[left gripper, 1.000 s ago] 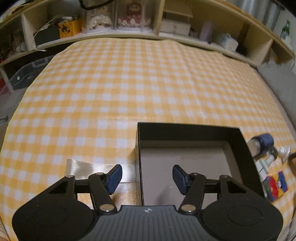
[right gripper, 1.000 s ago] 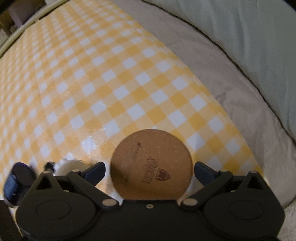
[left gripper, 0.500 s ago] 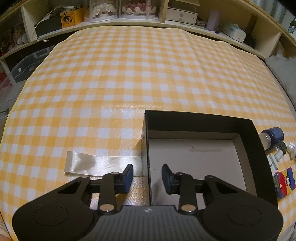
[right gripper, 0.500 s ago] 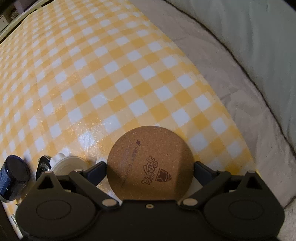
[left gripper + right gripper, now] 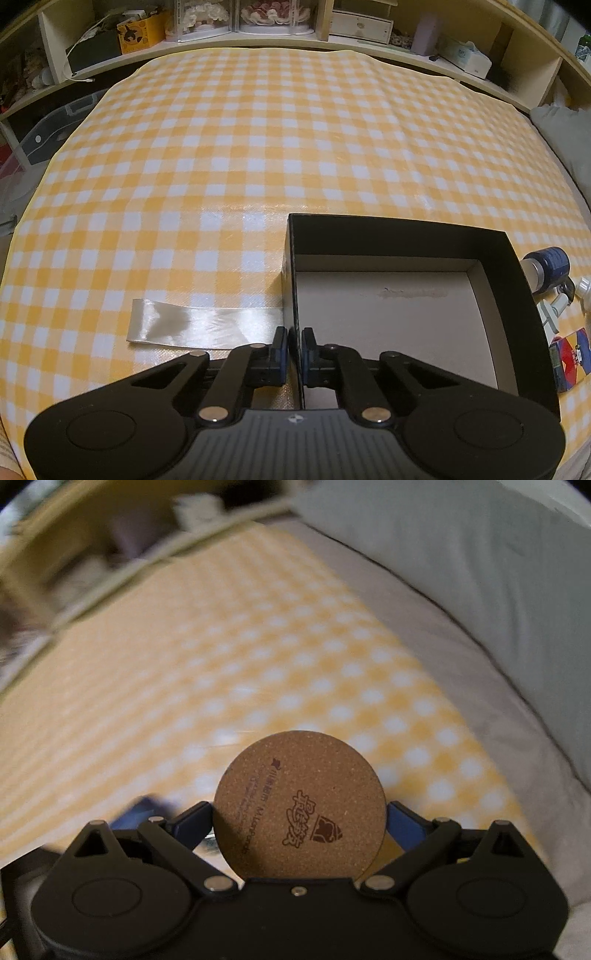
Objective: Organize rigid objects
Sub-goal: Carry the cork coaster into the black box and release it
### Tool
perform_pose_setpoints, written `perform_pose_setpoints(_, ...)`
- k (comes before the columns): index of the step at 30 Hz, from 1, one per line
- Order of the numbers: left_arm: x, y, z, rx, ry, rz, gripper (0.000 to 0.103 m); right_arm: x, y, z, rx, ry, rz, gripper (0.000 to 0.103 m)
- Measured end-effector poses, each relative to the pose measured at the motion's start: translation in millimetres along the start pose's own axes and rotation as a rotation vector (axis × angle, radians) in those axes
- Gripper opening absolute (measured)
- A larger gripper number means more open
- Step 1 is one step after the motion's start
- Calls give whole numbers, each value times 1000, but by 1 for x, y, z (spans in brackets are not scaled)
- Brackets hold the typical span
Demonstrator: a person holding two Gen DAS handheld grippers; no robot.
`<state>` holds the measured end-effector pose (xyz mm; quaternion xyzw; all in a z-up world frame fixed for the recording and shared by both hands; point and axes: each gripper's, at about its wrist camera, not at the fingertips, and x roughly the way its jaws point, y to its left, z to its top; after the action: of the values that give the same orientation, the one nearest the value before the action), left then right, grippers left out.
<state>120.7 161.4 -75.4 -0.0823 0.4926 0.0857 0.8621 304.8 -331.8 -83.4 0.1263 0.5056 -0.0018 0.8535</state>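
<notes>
While the left gripper (image 5: 294, 350) pointed steeply down at the near left corner of the black box (image 5: 509, 273), its jaws had just been closing, and they now stood clamped on the box's thin left wall, one blue pad outside and the other inside. Its fingertips (image 5: 280, 349) pressed the cardboard from both sides with only the wall's thickness between them. That open box sat on the yellow checked cloth (image 5: 240, 147), its pale floor bare. A strip of shiny white ribbon (image 5: 199, 325) lay flat on the cloth, running out from the box's left wall just beside the outer finger.

To the right of the box, small items lay close together on the cloth: a dark blue capped bottle (image 5: 546, 262), a pale grey clip-like piece (image 5: 550, 310) and a flat red and blue card (image 5: 570, 358). Shelves (image 5: 258, 22) filled with boxes and jars ran behind the cloth.

In the right wrist view the right gripper (image 5: 300, 821) held a round cork coaster (image 5: 300, 805) edge to edge, its blue pads (image 5: 192, 821) set wide and pressing on the disc's left and right rims. The coaster was off the cloth, its printed face toward the camera, and the background was blurred. A blue shape (image 5: 138, 810) showed behind the left finger, too smeared to identify. Grey bedding (image 5: 461, 572) bordered the cloth on the right.
</notes>
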Motion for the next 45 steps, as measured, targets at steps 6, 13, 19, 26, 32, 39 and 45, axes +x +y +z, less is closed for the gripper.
perform_pose_setpoints(6, 4, -9, 2, 8, -3, 17, 8, -29, 101, -32, -212, -7, 255, 100)
perform_pose_setpoints(13, 5, -9, 2, -16, 0, 5, 8, -18, 213, -77, -380, 119, 401, 100)
perform_pose_setpoints(19, 4, 0, 1, -32, 5, 1, 8, 5, 273, -100, -370, 211, 435, 101)
perform_pose_setpoints(26, -4, 6, -3, -52, -1, -9, 9, 41, 290, -110, -241, 251, 464, 103)
perform_pose_setpoints(32, -6, 7, -3, -51, -2, -4, 9, 37, 286, -117, -510, 223, 377, 66)
perform_pose_setpoints(39, -7, 4, -3, -51, -1, -5, 9, 47, 299, -152, -851, 298, 228, 11)
perform_pose_setpoints(45, -8, 2, -3, -48, -3, 2, 9, 53, 298, -155, -797, 302, 279, 11)
